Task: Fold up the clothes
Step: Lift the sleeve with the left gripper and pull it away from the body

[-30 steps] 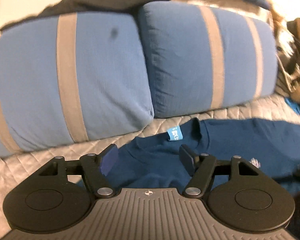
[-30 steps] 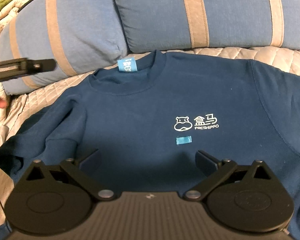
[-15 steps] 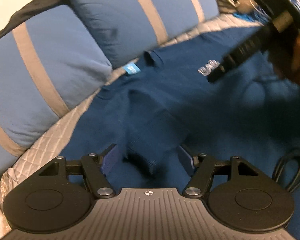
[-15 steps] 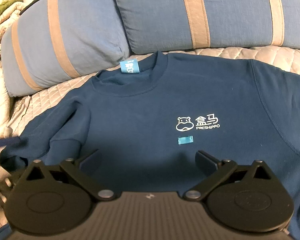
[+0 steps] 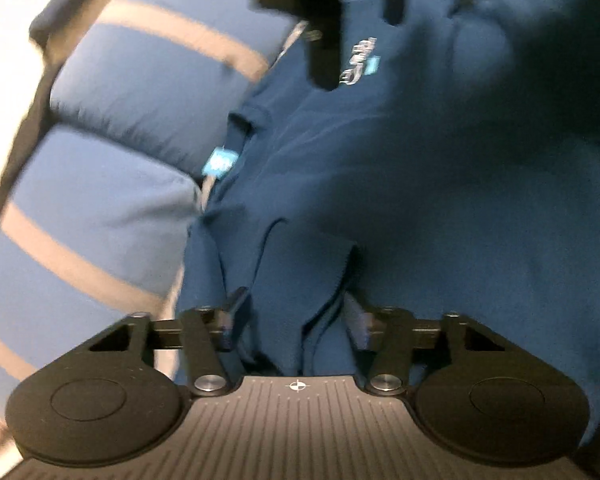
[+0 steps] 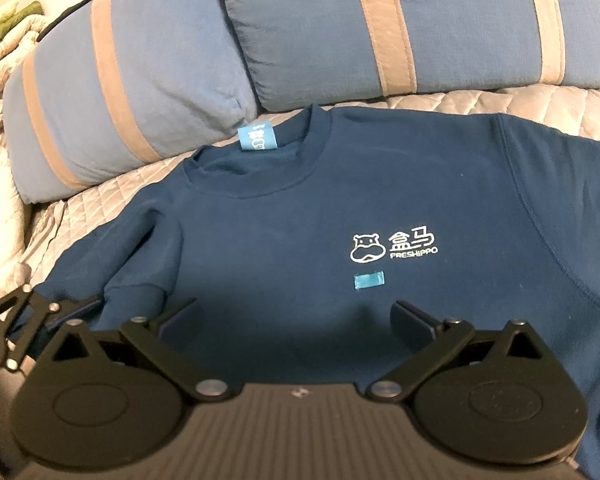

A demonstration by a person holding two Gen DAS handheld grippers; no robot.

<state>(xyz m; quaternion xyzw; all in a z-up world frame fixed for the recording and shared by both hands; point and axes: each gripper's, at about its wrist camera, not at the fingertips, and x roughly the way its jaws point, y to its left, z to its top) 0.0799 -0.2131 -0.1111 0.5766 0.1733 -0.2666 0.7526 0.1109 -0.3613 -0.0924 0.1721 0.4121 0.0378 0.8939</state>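
Left wrist view: the left gripper [image 5: 294,322] is closing its jaws around a bunched sleeve fold of the navy blue cotton sweatshirt [image 5: 400,184] lying on the quilted grey bedcover; through the blur the pads look not quite pressed yet, so take a full bite of cloth before lifting. Right wrist view: the right gripper [image 6: 298,316] hovers wide open and empty over the sweatshirt's near chest, where white print reads "FRESHIPPO" [image 6: 412,251] beside a hippo emblem; the light blue neck tag [image 6: 257,138] is unreadable.
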